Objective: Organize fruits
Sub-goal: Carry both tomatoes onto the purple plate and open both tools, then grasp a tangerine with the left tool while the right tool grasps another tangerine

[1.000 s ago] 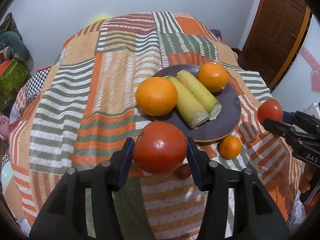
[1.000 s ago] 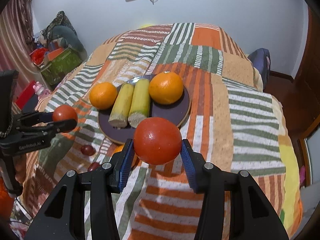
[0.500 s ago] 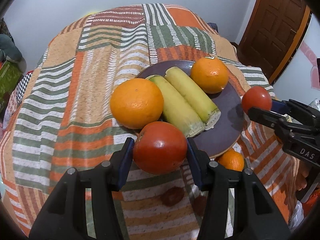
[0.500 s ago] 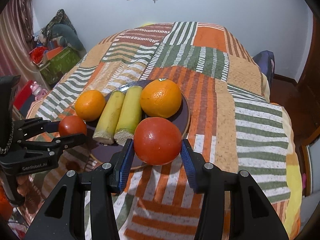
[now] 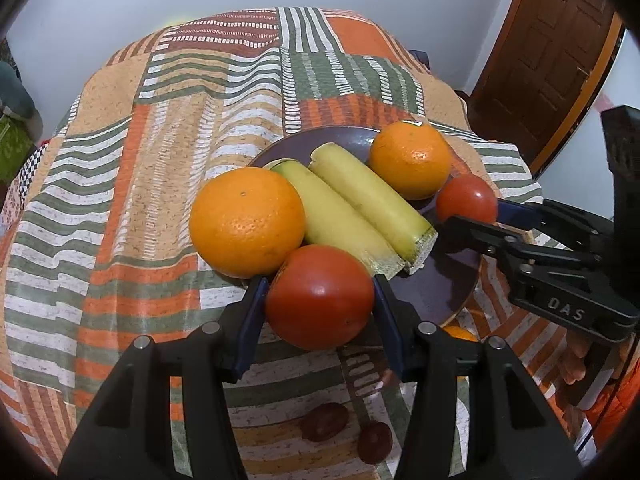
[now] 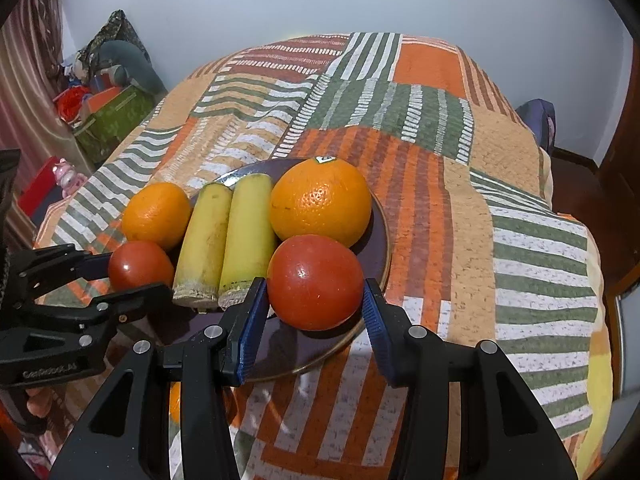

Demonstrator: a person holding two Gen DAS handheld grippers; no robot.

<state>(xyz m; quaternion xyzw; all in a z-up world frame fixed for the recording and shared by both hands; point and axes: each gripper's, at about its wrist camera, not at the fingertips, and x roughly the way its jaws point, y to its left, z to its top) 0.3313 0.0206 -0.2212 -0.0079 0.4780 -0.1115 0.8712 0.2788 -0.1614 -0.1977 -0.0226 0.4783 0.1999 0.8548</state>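
— Where are our tomatoes now?

— Each gripper clamps one: the left gripper (image 5: 320,298) holds a glossy red tomato (image 5: 320,297), the right gripper (image 6: 315,294) another tomato (image 6: 315,282). A second ago both hung short of the dark plate (image 6: 379,236); now we have them over its near rim, beside the two oranges and the cut bananas (image 6: 226,240).

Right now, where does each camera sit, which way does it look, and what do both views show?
Left wrist: sits on the left gripper, looks forward over its tomato at the plate; the right gripper enters from the right.
Right wrist: sits on the right gripper, looks over its tomato at the plate; the left gripper enters from the left.
Shared: plate, both tomatoes, two oranges, two bananas, striped cover.
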